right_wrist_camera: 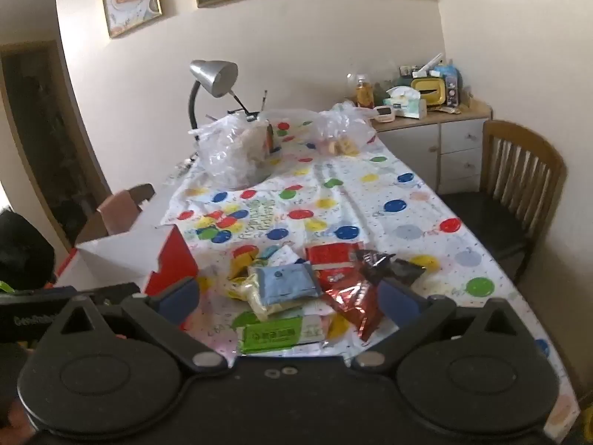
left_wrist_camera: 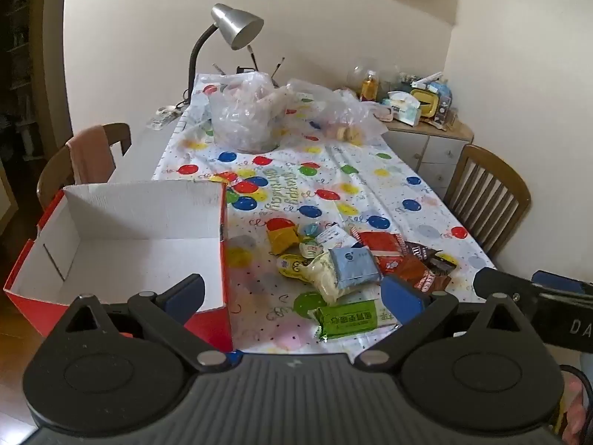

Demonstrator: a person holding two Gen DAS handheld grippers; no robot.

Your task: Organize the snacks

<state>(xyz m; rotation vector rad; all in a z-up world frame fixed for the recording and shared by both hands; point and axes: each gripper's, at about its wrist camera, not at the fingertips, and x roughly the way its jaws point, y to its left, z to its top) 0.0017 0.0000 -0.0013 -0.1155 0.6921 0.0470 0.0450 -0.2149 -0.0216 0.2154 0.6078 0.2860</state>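
Far left, a wooden chair [left_wrist_camera: 79, 159] w/ a pinkish cloth over its back stands beside the table. Next to it, at the near-left corner of the table, sits the red box [left_wrist_camera: 122, 244] – white inside, top open, nothing in it that I can see.

The left gripper [left_wrist_camera: 292, 293] hangs low over the near edge, jaws spread wide, holding nothing. Its left finger sits in front of the box's near-right corner; its right finger is just beside the blue packet [left_wrist_camera: 354, 267]. The green bar [left_wrist_camera: 350, 319] lies flat on the cloth between the two fingers, closest of all the snacks.

The snack pile [right_wrist_camera: 315, 282] lies right of the box on the balloon tablecloth [right_wrist_camera: 389, 200]: yellow wrapper [left_wrist_camera: 283, 237] at the far-left of the heap, pale cream bag [left_wrist_camera: 326, 278] under the blue packet, red packet [right_wrist_camera: 331, 263] and a dark brown wrapper [right_wrist_camera: 393, 267] to the right. The right gripper [right_wrist_camera: 292, 296] is also wide open and empty – blue packet and green bar sit between its fingers, its right finger close by the red-foil bag [right_wrist_camera: 355, 306].

Farther back, mid-table, two clear plastic bags [left_wrist_camera: 244, 111] are slumped; the right one shows some yellowish round pieces, the rest is too blurry to tell. A silver desk lamp [left_wrist_camera: 237, 26] leans over them. Far right, a cabinet [right_wrist_camera: 433, 141] cluttered on top, and a slatted chair [right_wrist_camera: 519, 178].
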